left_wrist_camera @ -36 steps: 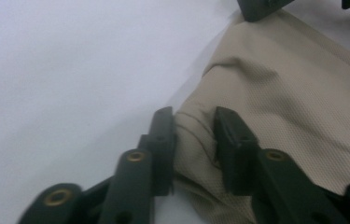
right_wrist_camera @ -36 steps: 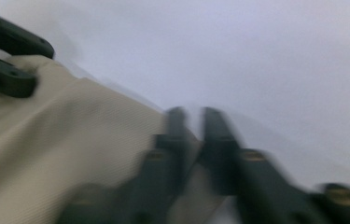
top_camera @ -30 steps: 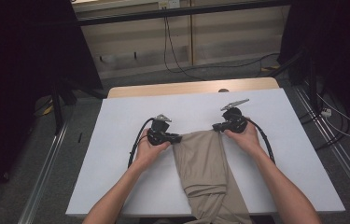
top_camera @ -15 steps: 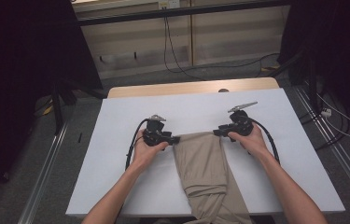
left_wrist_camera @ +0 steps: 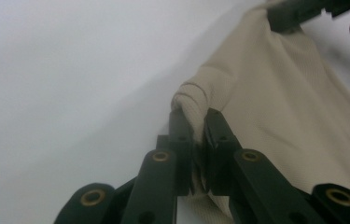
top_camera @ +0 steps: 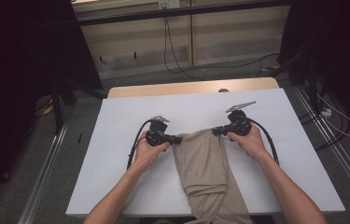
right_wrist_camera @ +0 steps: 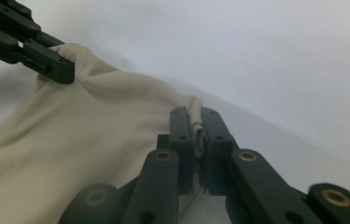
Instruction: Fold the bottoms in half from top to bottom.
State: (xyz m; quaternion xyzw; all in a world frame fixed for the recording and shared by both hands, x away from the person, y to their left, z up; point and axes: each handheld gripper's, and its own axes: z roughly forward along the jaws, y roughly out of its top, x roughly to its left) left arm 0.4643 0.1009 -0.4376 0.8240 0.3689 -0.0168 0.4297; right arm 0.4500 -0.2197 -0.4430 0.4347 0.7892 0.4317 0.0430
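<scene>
On the white table (top_camera: 116, 154), near edge: beige cloth (top_camera: 205, 163), both top corners pinched.
I have the left gripper (top_camera: 176, 139) and right gripper (top_camera: 215, 132) just closed, each clamped on a corner, cloth trailing off the near edge.

the garment (top_camera: 205, 163) is plain beige with a fine knit weave, no pattern; the table (top_camera: 116, 140) top is white with a light wood strip at its far edge; both grippers, left gripper (top_camera: 178, 139) and right gripper (top_camera: 214, 132), are black with brass-coloured rivets
</scene>
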